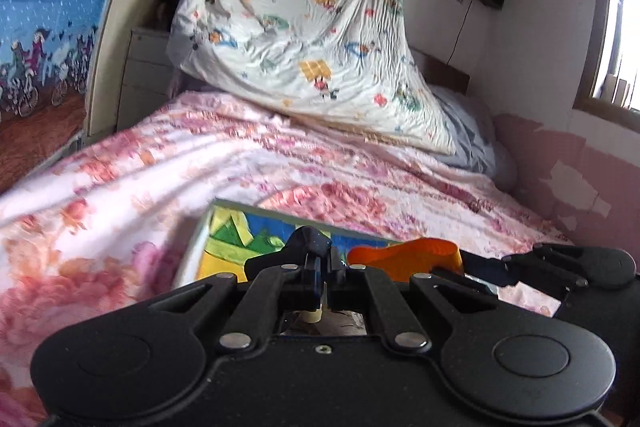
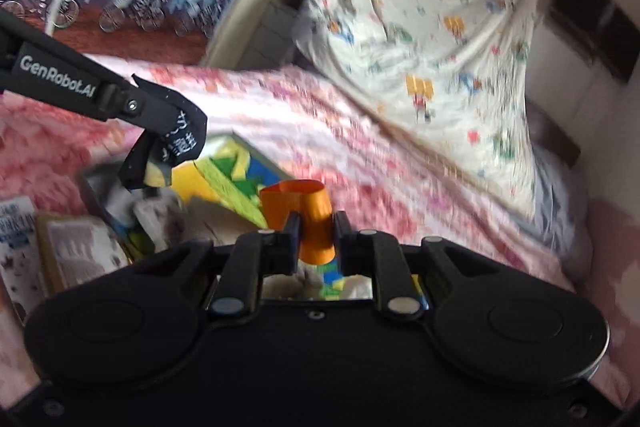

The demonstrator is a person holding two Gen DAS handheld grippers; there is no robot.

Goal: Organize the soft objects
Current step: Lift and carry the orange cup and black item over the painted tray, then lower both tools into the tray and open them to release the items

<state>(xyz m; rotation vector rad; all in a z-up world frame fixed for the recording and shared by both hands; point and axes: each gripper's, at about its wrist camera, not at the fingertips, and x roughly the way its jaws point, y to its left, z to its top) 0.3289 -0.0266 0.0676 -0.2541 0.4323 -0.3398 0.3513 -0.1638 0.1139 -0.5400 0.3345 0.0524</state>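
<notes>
We look across a bed (image 1: 200,155) whose flowered blanket runs clear to the hanging patterned sheet (image 1: 304,27). Left gripper (image 2: 176,143) clenches dark cloth (image 2: 160,163); right gripper (image 2: 316,227) squeezes an orange ribbon (image 2: 308,211). Clutter at left blurs.

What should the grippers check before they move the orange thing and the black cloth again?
1. Right gripper shut on the orange piece: ok.
2. Left gripper shut on the black cloth: ok.
3. Both items lifted off the pink blanket: cannot tell.
4. Grippers apart, not tangled: ok.
5. Colourful board beneath stays out of the way: cannot tell.
6. Sharp view: not ok, pictures blurred.
</notes>
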